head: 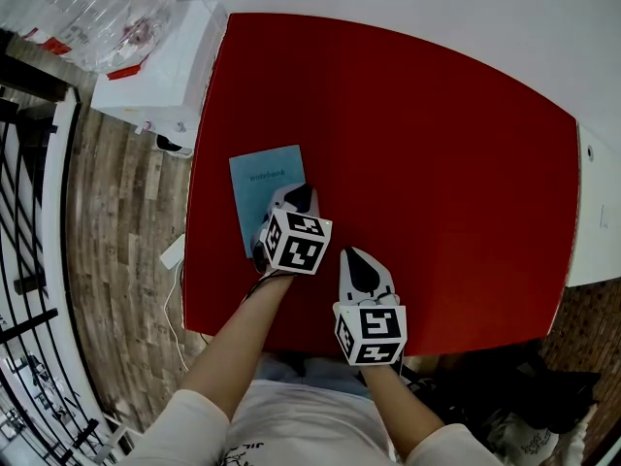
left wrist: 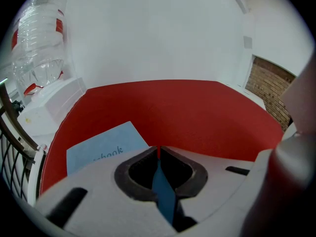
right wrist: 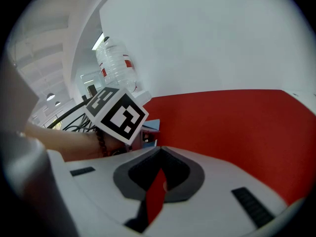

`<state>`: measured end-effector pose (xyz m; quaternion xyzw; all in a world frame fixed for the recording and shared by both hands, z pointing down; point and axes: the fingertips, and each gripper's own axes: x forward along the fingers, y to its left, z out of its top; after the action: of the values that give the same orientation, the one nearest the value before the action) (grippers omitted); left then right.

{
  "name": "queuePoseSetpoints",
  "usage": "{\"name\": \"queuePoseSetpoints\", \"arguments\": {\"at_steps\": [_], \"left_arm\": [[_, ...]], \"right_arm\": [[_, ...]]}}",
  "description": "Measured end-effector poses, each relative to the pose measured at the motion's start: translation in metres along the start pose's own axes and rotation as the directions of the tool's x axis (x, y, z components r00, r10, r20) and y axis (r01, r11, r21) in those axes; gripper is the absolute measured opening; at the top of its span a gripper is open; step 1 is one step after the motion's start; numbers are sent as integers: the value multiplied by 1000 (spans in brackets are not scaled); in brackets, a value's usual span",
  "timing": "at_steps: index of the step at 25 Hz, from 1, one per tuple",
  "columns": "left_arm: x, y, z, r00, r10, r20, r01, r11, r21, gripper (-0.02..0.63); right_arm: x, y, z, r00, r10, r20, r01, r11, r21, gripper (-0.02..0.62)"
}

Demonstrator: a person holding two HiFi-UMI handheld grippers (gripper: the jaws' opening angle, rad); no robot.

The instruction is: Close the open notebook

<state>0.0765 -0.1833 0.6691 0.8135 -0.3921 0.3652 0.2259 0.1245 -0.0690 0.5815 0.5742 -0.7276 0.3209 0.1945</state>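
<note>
A light-blue notebook (head: 262, 177) lies shut and flat near the left edge of the red table (head: 437, 153), its printed cover facing up. My left gripper (head: 300, 198) is over the notebook's near right corner with its jaws shut; whether it touches the cover is not clear. In the left gripper view the cover (left wrist: 98, 148) shows just ahead and left of the closed tips (left wrist: 158, 149). My right gripper (head: 362, 261) hovers over bare table near the front edge, jaws shut with nothing in them (right wrist: 159, 150). From there I see the left gripper's marker cube (right wrist: 117, 113) and a corner of the notebook (right wrist: 151, 124).
A white cabinet (head: 165, 66) carrying a clear water bottle (head: 97, 8) stands off the table's far left corner. A black railing (head: 29, 212) runs along the wood floor at the left. A white surface (head: 594, 212) adjoins the table's right edge.
</note>
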Motion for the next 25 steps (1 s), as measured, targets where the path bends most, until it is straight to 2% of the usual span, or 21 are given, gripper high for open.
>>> {"name": "queuePoseSetpoints", "arguments": {"at_steps": [7, 11, 13, 17, 22, 25], "left_arm": [[-12, 0, 8, 999, -1, 43, 1, 1000, -8, 23], [-38, -5, 17, 996, -28, 83, 33, 998, -56, 23], [-62, -12, 18, 993, -48, 105, 55, 996, -69, 23], [-130, -18, 14, 988, -42, 149, 51, 997, -54, 21], [-210, -25, -3, 980, -8, 200, 39, 988, -150, 8], [-248, -26, -13, 970, 38, 242, 14, 978, -208, 6]], "right_arm": [[-2, 2, 5, 1000, 6, 8, -6, 1000, -14, 6], [-11, 3, 11, 1000, 9, 20, -9, 999, -37, 6], [-20, 5, 15, 1000, 14, 23, -13, 999, -51, 6], [-42, 19, 26, 999, 36, 37, -33, 996, -87, 6], [-75, 46, 39, 997, 65, 46, -58, 988, -141, 6], [-94, 65, 44, 994, 94, 49, -84, 981, -174, 5]]}}
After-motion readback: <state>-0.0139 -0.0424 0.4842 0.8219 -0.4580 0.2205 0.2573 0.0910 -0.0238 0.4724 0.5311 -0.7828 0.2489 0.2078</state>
